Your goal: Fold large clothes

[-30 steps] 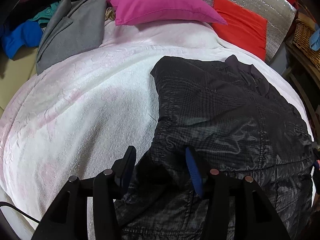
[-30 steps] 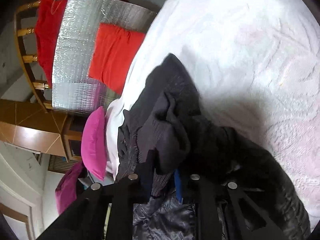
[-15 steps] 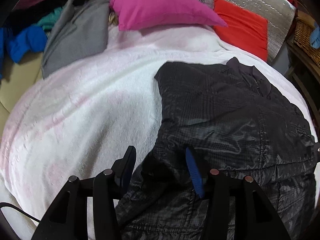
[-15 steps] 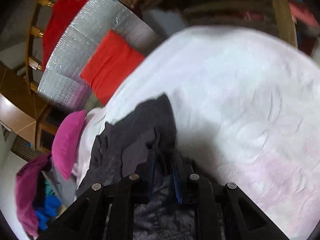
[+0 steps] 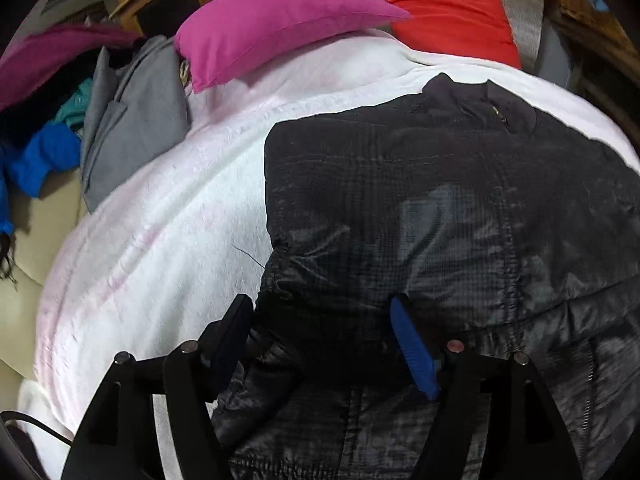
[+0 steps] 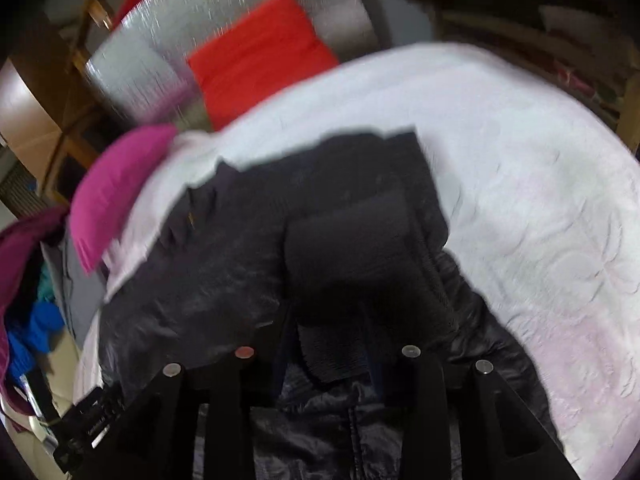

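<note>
I see open white bedspread (image 5: 152, 208) left of the black jacket (image 5: 420, 200); pink pillow (image 5: 272, 28) and grey garment (image 5: 136, 120) block beyond.

both wrist views look steeply down, close over the black jacket (image 5: 420, 208) on the white blanket (image 6: 540, 208).

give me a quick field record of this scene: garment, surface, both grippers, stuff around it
garment: black quilted jacket, spread flat, collar toward the pillows
surface: white fleece blanket on a bed
left gripper: jaws opening, jacket's left edge between them, pads off the fabric
right gripper: jaws opening, ribbed black cuff between the fingers; picture blurred
sleeve: folded across the jacket's body
pillows: magenta pillow and red cushion at the bed's head
beside bed: grey coat, blue garment
</note>
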Tool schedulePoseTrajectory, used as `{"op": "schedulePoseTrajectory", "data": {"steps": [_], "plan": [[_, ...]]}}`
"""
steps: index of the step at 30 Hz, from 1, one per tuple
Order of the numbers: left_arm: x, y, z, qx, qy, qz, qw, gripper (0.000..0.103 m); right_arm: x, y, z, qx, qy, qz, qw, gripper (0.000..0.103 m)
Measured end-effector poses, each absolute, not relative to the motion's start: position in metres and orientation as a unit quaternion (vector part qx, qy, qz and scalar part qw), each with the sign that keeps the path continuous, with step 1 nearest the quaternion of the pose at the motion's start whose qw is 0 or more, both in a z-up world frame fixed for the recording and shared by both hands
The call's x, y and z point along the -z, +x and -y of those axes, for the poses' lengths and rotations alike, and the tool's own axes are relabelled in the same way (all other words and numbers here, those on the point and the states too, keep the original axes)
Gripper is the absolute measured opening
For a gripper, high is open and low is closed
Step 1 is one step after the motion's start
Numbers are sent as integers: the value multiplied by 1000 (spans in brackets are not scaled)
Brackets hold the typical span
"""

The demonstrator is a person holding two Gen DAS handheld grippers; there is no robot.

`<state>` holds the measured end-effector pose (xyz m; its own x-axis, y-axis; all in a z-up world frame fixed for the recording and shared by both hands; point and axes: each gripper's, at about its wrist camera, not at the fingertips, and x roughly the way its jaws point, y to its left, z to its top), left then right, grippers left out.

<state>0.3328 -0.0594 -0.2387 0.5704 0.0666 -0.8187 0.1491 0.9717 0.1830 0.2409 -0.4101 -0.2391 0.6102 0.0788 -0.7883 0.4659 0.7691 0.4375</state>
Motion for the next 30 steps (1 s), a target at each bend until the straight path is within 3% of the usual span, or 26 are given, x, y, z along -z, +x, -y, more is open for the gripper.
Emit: {"op": "schedulePoseTrajectory", "data": {"steps": [8,16,30], "plan": [[232,328,59,28,102,-452,886,72,211,248,405,114,292,-360,879,37],[228,328,68,35,109,-441,890,72,248,289,405,101,294,-403,861,37],[224,327,68,37,105,-437,892,72,212,251,380,11,320,-399,859,37]]}}
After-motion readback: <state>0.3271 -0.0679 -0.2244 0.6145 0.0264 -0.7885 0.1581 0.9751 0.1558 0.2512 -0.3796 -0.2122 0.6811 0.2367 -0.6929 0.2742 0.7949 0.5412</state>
